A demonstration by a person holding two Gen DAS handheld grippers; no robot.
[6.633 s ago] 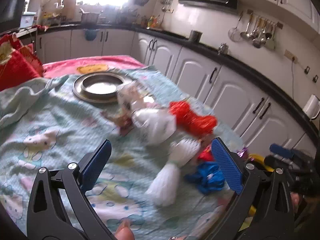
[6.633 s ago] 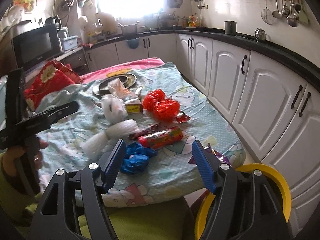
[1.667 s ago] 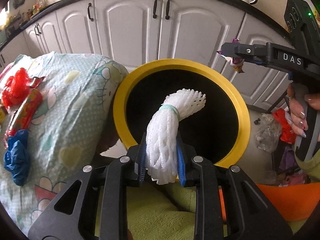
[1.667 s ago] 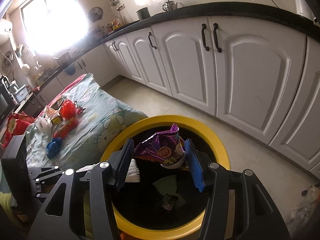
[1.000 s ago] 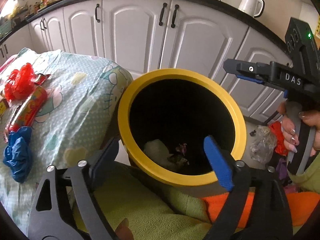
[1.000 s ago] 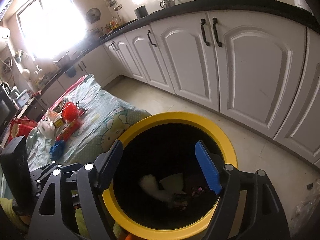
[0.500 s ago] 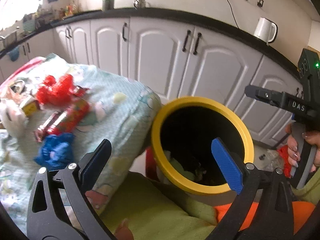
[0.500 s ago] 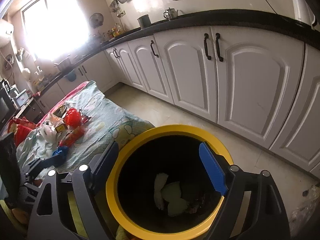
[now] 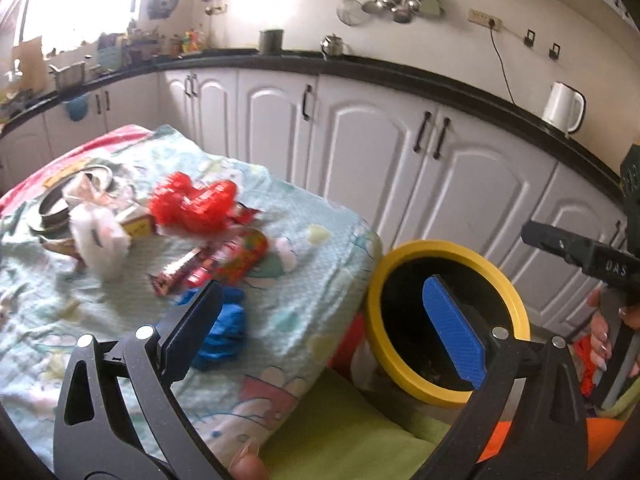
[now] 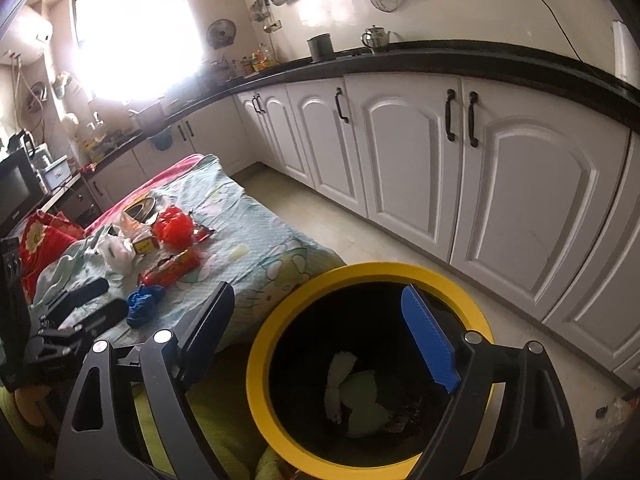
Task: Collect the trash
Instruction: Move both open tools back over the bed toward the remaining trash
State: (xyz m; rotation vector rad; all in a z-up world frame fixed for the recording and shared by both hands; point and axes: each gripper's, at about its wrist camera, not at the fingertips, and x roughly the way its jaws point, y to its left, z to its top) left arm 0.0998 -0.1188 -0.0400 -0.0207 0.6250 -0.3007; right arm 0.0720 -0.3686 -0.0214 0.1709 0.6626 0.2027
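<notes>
A yellow-rimmed black bin (image 9: 440, 249) stands beside the cloth-covered table (image 9: 304, 280). In the right wrist view a white foam net (image 10: 340, 364) and other scraps lie at the bottom of the bin (image 10: 372, 270). My right gripper (image 10: 316, 308) hovers over the bin's near-left rim, its jaws opening with nothing between them. My left gripper (image 9: 320, 312) is open and empty above the table's corner. On the cloth lie a blue bag (image 9: 224, 328), a red wrapper tube (image 9: 236, 258), red mesh (image 9: 192, 204) and a white plastic bag (image 9: 100, 240).
White cabinets (image 10: 400, 160) under a black counter run along the far wall, with a white kettle (image 9: 564, 106) on top. A metal plate (image 9: 50, 212) sits at the table's far end. Red cushions (image 10: 40, 240) lie at the left. Green fabric (image 9: 340, 432) lies below the grippers.
Both grippers opened over the bin: the foam net left the left one, a purple wrapper the right. Both rose, and the left swung from the bin toward the table.
</notes>
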